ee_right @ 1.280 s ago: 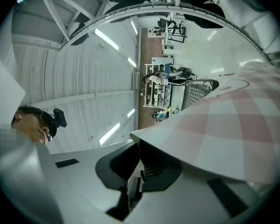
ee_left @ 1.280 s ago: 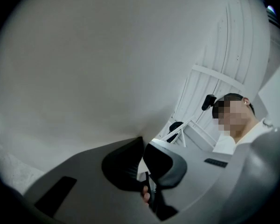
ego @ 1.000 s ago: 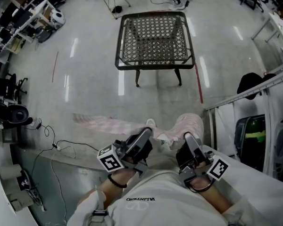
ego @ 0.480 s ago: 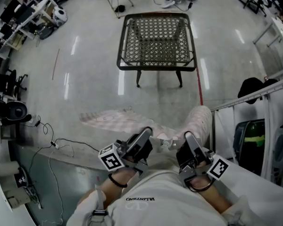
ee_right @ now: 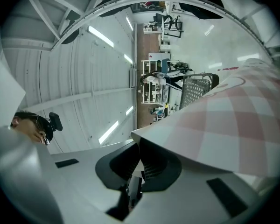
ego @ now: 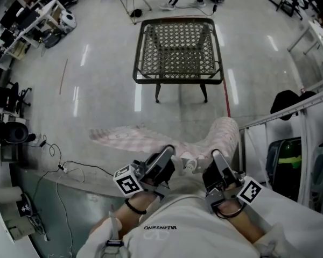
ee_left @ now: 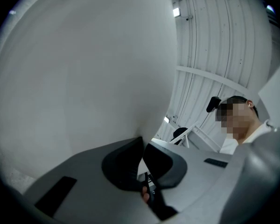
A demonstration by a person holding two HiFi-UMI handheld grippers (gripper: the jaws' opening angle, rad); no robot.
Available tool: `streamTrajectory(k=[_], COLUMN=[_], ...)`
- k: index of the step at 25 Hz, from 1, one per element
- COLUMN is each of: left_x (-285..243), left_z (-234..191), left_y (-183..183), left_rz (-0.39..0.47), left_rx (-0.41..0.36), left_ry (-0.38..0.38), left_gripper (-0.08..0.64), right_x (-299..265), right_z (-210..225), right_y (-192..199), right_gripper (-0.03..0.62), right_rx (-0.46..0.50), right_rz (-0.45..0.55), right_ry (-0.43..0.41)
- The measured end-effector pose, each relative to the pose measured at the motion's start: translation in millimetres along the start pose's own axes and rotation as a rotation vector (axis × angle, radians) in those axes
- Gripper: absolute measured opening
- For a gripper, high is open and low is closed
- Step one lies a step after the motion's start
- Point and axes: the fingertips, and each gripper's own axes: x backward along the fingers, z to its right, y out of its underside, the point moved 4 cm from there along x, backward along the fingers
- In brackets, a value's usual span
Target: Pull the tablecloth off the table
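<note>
— Head view: where's the cloth (ego: 151, 138)?
— Off the metal lattice bench (ego: 177, 80), a rumpled pink-checked sheet over the glossy floor (ego: 97, 90); left hand-held gripper (ego: 162, 156) and right hand-held gripper (ego: 219, 159) each pinch its edge

Between you and the table (ego: 177, 81) the floor (ego: 107, 98) lies open, and so does the floor to the table's left. Nearer you than the table, the tablecloth (ego: 151, 137) sags across the way, pinched in your left hand-held gripper (ego: 168, 150) and right hand-held gripper (ego: 215, 156). Right of the table a white rail (ego: 282, 109) blocks your reach.
</note>
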Motion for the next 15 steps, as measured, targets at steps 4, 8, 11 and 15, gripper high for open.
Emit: streamTrajectory(k=[4,8,11,15], left_x=[0.2,0.4,-0.3,1.2], left_z=[1.1,1.3,1.2,-0.2], left_y=[-2.1,-4.3,-4.7,-2.2], left_rz=[0.002,-0.007,-0.008,-0.008], left_rx=[-0.008,-0.016,-0.015,-0.004], left_ry=[0.005,0.008,0.008,0.004], left_gripper=[0.003,0.003,0.003,0.003], right_x=[-2.2,-5.3,-5.4,-4.0], right_z=[1.2,1.0,0.6,1.4], right_y=[1.3,2.7,3.2,4.0], right_gripper=[0.011,0.011,0.011,0.011], right_rx=[-0.009,-0.012,-0.011,-0.008], right_rz=[-0.004,-0.01,-0.011,-0.013], right_ry=[-0.002,-0.004,-0.006,-0.005])
